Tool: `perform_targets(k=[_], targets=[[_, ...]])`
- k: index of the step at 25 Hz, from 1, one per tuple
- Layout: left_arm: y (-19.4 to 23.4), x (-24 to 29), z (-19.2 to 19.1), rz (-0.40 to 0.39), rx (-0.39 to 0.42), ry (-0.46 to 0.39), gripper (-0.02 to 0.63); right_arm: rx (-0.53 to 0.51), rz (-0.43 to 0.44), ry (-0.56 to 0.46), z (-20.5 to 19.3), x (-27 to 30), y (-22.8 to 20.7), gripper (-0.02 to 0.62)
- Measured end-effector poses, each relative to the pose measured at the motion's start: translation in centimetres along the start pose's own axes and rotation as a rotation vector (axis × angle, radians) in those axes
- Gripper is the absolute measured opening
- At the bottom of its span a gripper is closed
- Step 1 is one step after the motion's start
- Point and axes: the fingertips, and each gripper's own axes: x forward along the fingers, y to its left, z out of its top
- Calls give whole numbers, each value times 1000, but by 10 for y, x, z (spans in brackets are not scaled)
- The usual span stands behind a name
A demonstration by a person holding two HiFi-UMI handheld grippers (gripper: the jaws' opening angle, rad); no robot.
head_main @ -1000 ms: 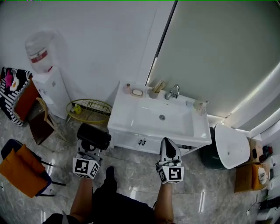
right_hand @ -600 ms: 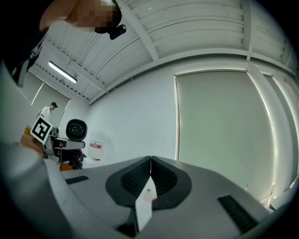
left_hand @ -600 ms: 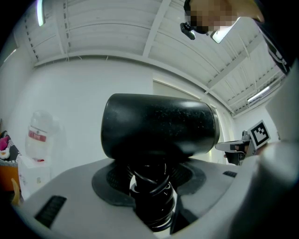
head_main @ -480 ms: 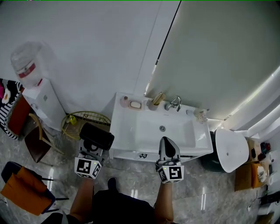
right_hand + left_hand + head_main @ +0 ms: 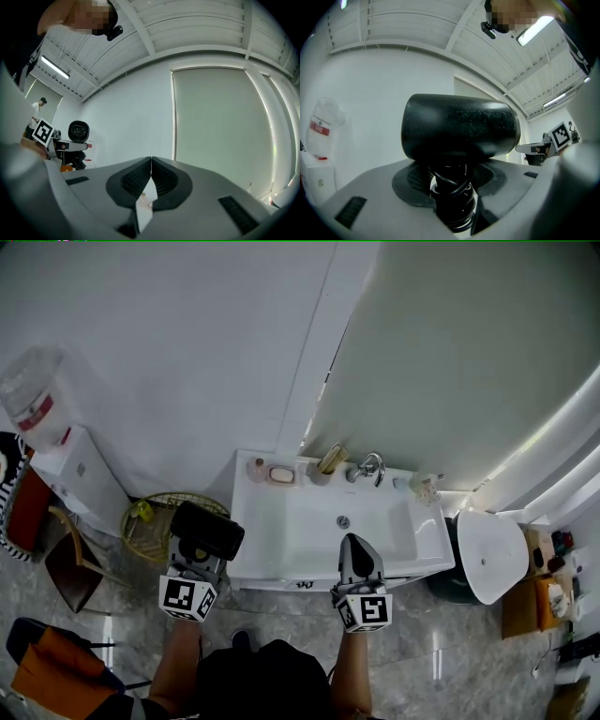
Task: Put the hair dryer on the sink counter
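My left gripper is shut on the black hair dryer and holds it upright. Its handle, wound with cord, sits between the pads, and the barrel lies crosswise above them. It hangs just left of the white sink counter, above the floor. My right gripper is shut with nothing in it, in front of the basin's front edge. The right gripper view shows its two pads touching and the hair dryer far off at the left.
A soap dish, a pink bottle, a cup and the tap line the counter's back edge. A wire basket stands left of the sink, a white toilet to its right. A water dispenser stands far left.
The view has moved closer to the sink. Both grippers sit nearer the counter's front edge. The left still holds the hair dryer and the right stays shut.
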Motion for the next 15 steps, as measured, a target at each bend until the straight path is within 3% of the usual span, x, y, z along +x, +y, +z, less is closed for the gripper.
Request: perform_targets(k=[15], targets=[[-31,18,-11,43,14,22,224,21,60,17,-17,14,-33,29]])
